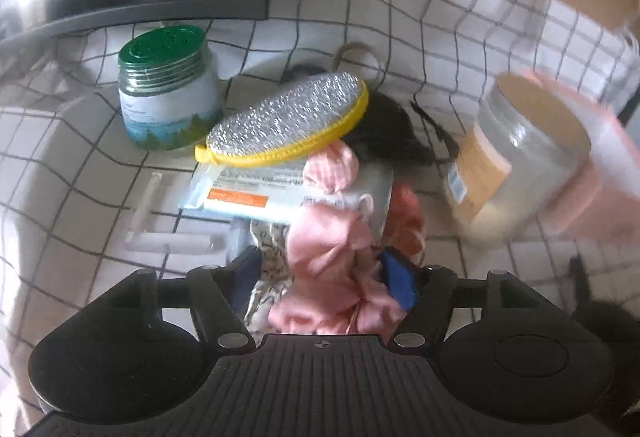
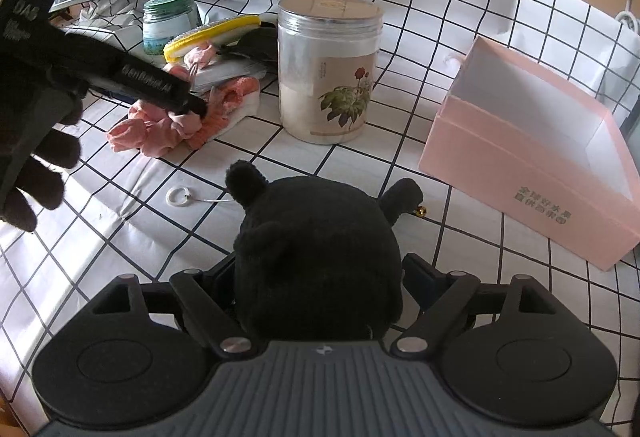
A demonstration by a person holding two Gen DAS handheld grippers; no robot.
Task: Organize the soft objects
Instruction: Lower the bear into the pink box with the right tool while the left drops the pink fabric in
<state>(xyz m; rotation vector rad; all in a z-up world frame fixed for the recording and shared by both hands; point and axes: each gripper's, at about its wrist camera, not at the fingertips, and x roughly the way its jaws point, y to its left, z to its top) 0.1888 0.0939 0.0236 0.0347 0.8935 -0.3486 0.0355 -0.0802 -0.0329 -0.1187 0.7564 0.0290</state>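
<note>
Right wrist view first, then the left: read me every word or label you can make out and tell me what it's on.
"GenRobot.AI": side of the left gripper, right wrist view.
"DAS": upper body of that gripper; the smaller print beneath is unreadable.
Pink box: two lines of Chinese characters, upside down, too small to read.
Clear jar label: flower drawing, text too small.
Left wrist view: all labels blurred.

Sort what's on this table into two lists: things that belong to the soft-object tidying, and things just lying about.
Belongs to the job:
- black plush toy, held in the right gripper
- pink scrunchie, between the left gripper fingers
- pink box, open, a likely bin

Lying about:
- clear jar
- green-lidded jar
- scrubber pad
- white ring
</note>
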